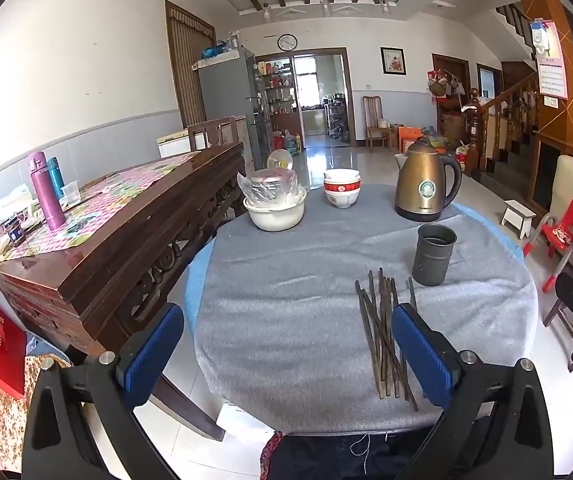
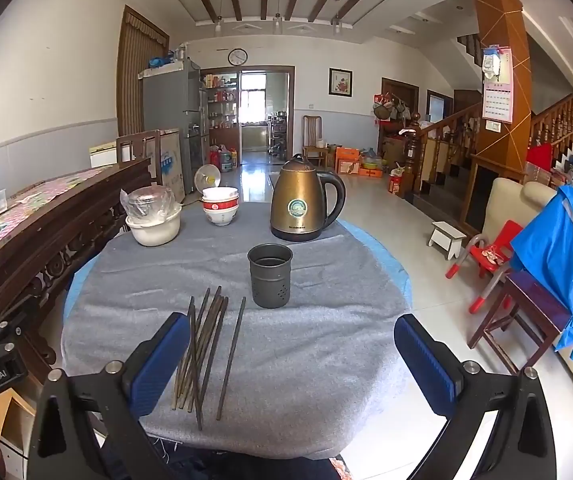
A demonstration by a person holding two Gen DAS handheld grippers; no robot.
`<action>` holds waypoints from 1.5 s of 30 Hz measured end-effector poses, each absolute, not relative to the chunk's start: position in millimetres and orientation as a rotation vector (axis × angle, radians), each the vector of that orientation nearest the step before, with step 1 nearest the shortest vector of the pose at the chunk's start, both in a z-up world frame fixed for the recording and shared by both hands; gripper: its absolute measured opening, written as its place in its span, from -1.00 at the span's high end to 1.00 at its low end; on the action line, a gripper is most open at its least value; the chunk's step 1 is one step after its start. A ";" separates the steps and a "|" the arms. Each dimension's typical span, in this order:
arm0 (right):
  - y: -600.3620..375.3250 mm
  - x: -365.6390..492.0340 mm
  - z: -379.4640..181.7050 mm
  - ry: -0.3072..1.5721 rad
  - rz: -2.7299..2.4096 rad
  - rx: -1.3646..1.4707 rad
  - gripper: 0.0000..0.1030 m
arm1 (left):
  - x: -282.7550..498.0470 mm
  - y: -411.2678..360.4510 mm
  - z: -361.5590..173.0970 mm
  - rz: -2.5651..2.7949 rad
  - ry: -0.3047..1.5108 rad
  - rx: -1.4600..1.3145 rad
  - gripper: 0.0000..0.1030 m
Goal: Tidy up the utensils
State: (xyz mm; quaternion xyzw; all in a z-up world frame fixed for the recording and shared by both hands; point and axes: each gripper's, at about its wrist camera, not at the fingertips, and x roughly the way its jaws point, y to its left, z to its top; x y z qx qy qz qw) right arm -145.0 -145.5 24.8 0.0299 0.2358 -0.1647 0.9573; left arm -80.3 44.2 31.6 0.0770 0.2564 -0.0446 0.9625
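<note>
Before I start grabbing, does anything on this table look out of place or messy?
Yes: the chopsticks lie loose on the grey cloth, crossed in an untidy bundle, one apart to the right, rather than standing in the metal holder just behind them. The holder is upright. Both grippers are open, holding nothing.

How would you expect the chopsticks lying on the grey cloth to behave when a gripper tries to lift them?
The chopsticks look thin and stiff, probably light. They lie crossed in a loose pile, so grasping one may drag its neighbours. Lying flat on the grey cloth, they are probably hard to get under.
</note>
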 end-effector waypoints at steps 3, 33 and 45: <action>-146.4 -144.9 25.8 0.479 -0.333 0.058 -1.00 | -80.2 43.5 30.4 -0.093 0.524 0.158 -1.00; -149.8 -142.1 20.8 0.481 -0.342 0.064 -1.00 | -76.9 37.5 20.9 -0.112 0.555 0.179 -1.00; -154.5 -126.4 14.7 0.552 -0.349 0.081 -1.00 | -57.9 30.3 9.2 -0.123 0.605 0.159 -1.00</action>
